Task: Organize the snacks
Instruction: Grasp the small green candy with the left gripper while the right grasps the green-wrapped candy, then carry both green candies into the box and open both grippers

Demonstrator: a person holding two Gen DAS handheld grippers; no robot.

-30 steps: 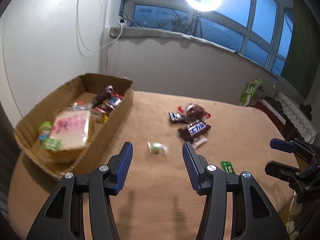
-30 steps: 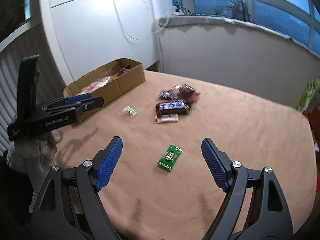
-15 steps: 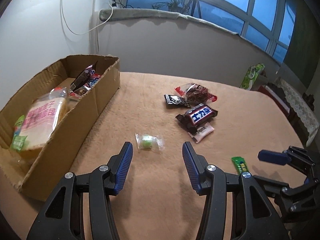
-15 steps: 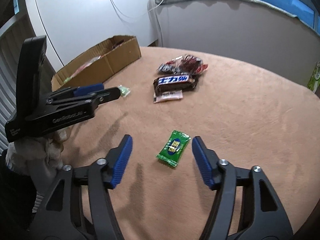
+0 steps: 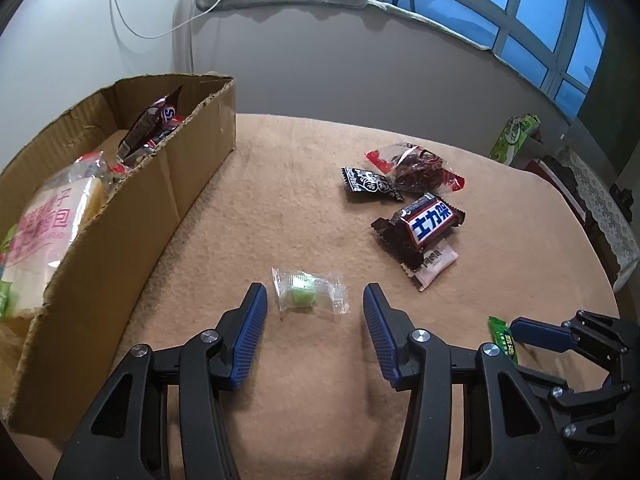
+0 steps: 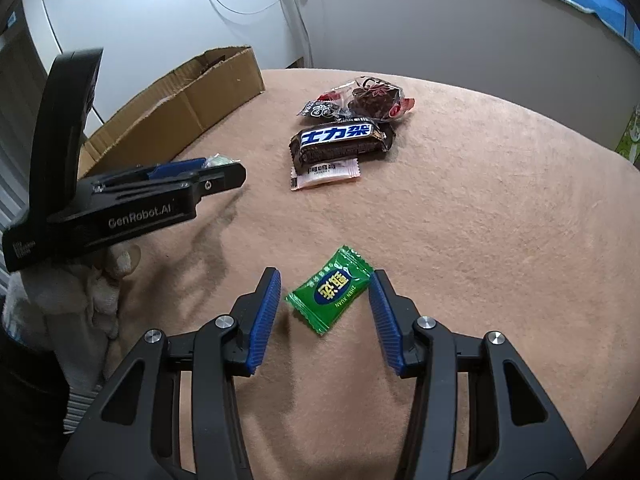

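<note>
1. At the far left a cardboard box [image 5: 120, 240] stands on the tan-covered tabletop [image 5: 280, 184]. Inside it lie a bagged loaf of bread [image 5: 44, 224] with pink print and, toward the far end, a few dark snack wrappers [image 5: 154, 124].
2. The left gripper [image 5: 312, 312] points down at the tabletop just right of the box. Its jaws are closing, and a clear-wrapped green candy [image 5: 306, 292] lies flat between the blue pads [image 5: 250, 336], with a gap on each side; neither pad touches it.
3. Right of that candy, farther back, sits a loose cluster of snacks: a small black-and-white packet [image 5: 370, 184], a clear red-edged bag of dark dried fruit [image 5: 418, 168], a brown chocolate bar [image 5: 420, 228] with blue lettering, and a pale pink sachet [image 5: 434, 266] tucked partly under the bar.
4. At the right, near the front edge of the tabletop, the right gripper [image 6: 324, 300] also points down. Its jaws are closing around a green candy packet [image 6: 332, 288] that lies askew on the cloth. The right pad looks to be at the packet's edge; the left pad stands just clear.
5. In the right wrist view a gloved hand [image 6: 80, 280] grips the left gripper's handle.
</note>
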